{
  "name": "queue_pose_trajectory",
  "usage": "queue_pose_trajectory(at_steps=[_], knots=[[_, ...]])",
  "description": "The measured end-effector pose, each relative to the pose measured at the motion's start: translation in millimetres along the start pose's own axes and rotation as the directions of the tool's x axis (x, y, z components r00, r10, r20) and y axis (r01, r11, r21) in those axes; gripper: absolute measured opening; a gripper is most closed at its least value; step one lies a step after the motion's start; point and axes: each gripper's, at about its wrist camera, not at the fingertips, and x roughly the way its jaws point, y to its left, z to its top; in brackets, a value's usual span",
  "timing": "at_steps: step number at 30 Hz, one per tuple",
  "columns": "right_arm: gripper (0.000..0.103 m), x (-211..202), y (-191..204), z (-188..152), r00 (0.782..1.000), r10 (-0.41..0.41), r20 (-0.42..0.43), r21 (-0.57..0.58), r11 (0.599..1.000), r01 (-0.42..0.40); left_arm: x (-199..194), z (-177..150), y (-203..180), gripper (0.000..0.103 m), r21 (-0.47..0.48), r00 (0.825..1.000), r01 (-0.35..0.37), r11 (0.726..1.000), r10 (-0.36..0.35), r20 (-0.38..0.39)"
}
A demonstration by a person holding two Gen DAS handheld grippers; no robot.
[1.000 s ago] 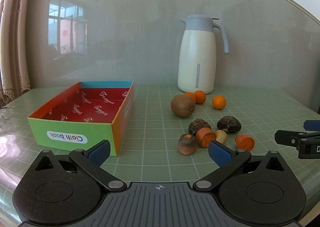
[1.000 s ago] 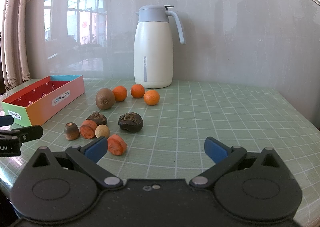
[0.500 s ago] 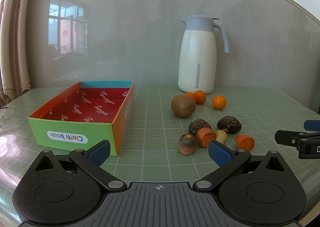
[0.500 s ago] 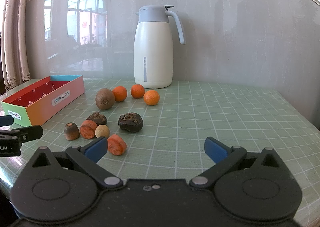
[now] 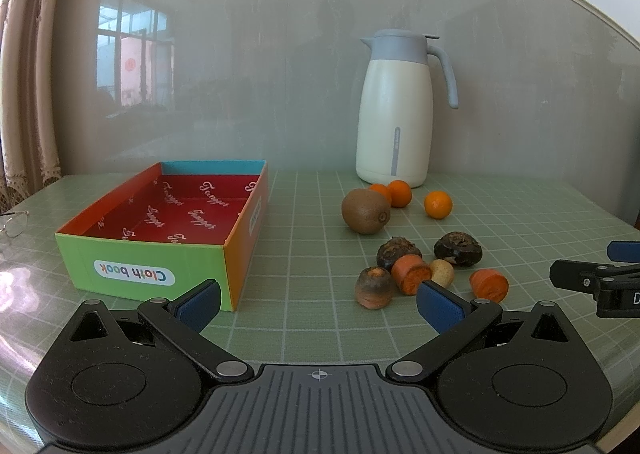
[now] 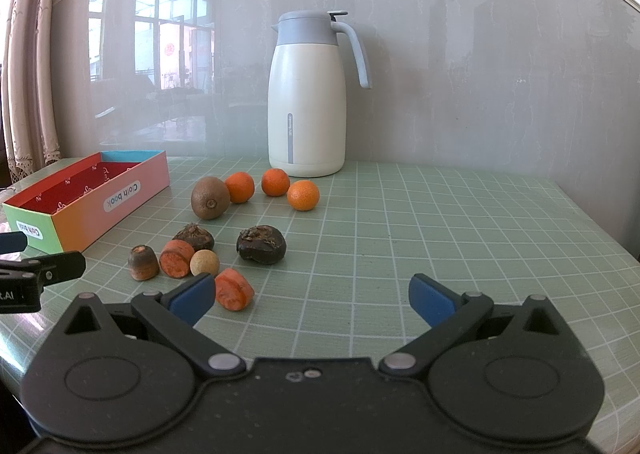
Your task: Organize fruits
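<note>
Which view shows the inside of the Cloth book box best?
The left wrist view: the box faces the camera, its red printed floor visibly bare. The right wrist view catches it obliquely at the left edge, floor mostly hidden.

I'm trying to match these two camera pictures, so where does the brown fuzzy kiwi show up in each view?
Left wrist view: the brown fuzzy kiwi sits right of centre, beyond the dark and orange produce pieces.
Right wrist view: the kiwi sits left of centre, touching an orange mandarin.
Shared landmark: the white jug with the grey lid stands behind the kiwi in both views.
</note>
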Motion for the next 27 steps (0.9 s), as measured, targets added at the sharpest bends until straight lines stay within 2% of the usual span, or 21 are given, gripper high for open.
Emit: queue_pose_trajectory(at_steps=[6,15,19,20,21,23,27], knots=[[0.103,0.7,-1.4,0.0,1.000,-0.004,-0.001,-0.004,1.000,0.004,2.1,-0.1,-3.0,0.103,-0.001,1.000,0.010,1.000,-0.010,-0.007],[0.103,-3.7,-26.6,0.9,0.996,-0.092,0.022,0.064,0.994,0.090,19.6,3.2,-26.5,0.103,0.030,0.997,0.059,0.998,-0.057,-0.047],[0.103,-4.7,-31.9,-0.1,0.994,-0.106,0.018,0.082,0.991,0.104,31.4,4.6,-35.4,0.102,0.048,0.997,0.042,0.998,-0.039,-0.062],[0.103,-4.2,-32.9,0.1,0.994,-0.108,0.015,0.084,0.991,0.107,35.6,5.2,-36.4,0.092,0.050,0.997,0.038,0.998,-0.035,-0.068],[0.103,-3.9,-33.2,0.3,0.994,-0.112,0.012,0.085,0.990,0.110,40.4,5.8,-36.8,0.075,0.052,0.996,0.034,0.998,-0.030,-0.083],[0.103,-1.0,-36.3,1.3,0.992,-0.124,0.000,0.096,0.988,0.123,54.0,6.0,-36.7,0.071,0.046,0.991,0.040,0.998,-0.034,-0.129],[0.103,1.4,-39.9,3.3,0.991,-0.135,-0.003,0.122,0.983,0.135,66.4,7.5,-38.0,0.071,0.050,0.990,0.038,0.998,-0.031,-0.135]])
